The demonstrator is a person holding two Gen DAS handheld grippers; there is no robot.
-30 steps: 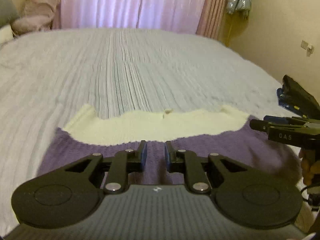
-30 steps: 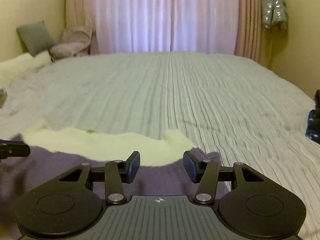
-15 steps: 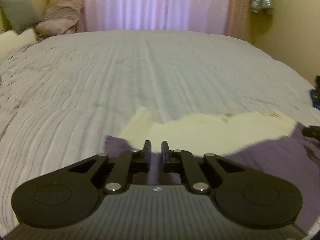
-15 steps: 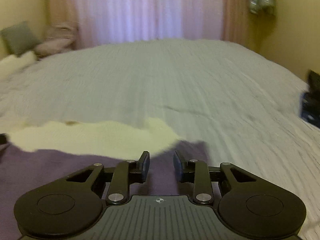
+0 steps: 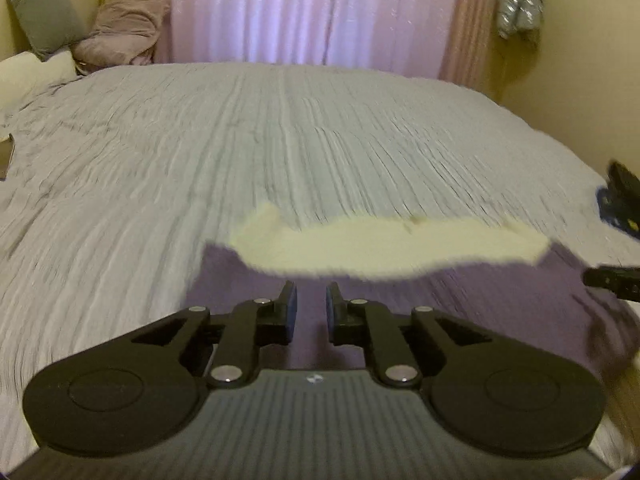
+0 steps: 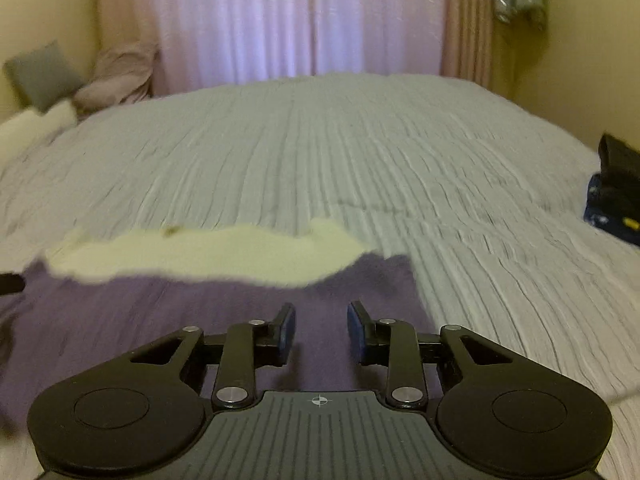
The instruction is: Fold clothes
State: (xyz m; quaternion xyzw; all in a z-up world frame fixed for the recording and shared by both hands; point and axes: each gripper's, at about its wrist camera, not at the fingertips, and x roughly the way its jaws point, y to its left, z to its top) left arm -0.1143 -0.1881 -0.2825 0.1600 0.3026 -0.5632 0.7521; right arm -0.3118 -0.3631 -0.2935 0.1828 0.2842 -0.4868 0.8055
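The purple knitted garment with a cream band lies spread on the grey ribbed bedspread, unfolded, while left gripper and right gripper hover over it with jaws parted, grasping nothing.

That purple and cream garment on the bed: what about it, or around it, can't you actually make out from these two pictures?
- Purple and cream garment, both wrist views: its near part is hidden under each claw's body, so its type and full shape are unclear.
- Small mark on the cream band: blurred, too small to identify.
- Dark object at the bed's right edge: cut off by the frame.
- Right claw in the left wrist view: only a tip shows.
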